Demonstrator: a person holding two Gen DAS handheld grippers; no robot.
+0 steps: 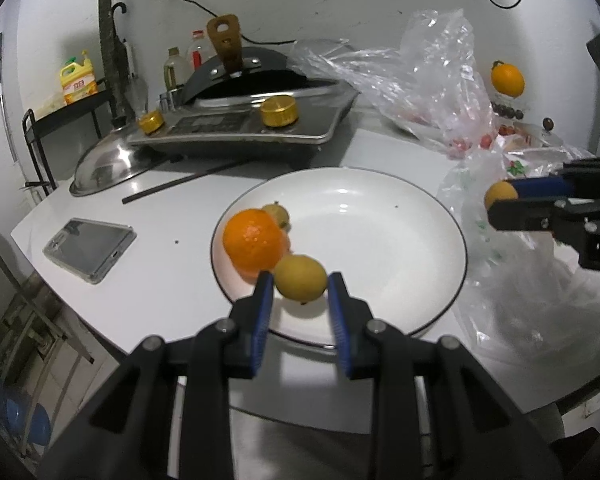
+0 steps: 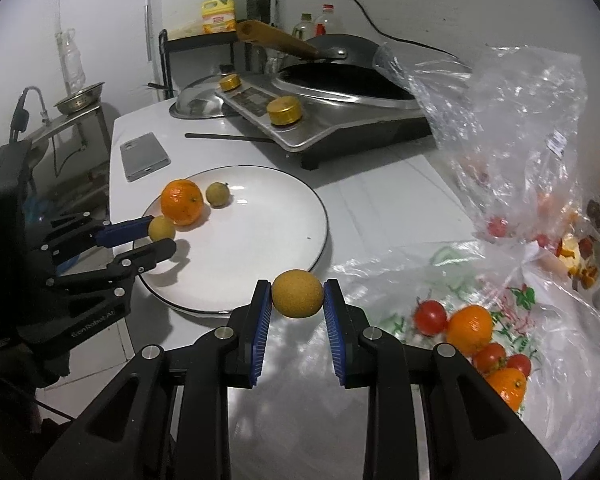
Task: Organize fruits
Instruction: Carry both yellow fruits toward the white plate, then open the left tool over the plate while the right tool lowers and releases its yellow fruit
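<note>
Left wrist view shows the left gripper (image 1: pixel 300 286) over the white plate (image 1: pixel 380 240), its jaws apart around a small yellow fruit (image 1: pixel 301 282) that lies on the plate beside an orange (image 1: pixel 254 240); contact is not clear. Right wrist view shows the right gripper (image 2: pixel 297 294) closed on a round yellow fruit (image 2: pixel 297 293), lifted between the plate's rim and a plastic bag (image 2: pixel 500 320) with tomatoes (image 2: pixel 431 317).

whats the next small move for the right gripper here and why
Probably carry it left over the white plate and lower. The right gripper is shut on a small yellow-brown fruit that sits just off the plate's near rim, above the counter. The left gripper and the orange crowd the plate's left side, so the bare middle looks safest.
</note>
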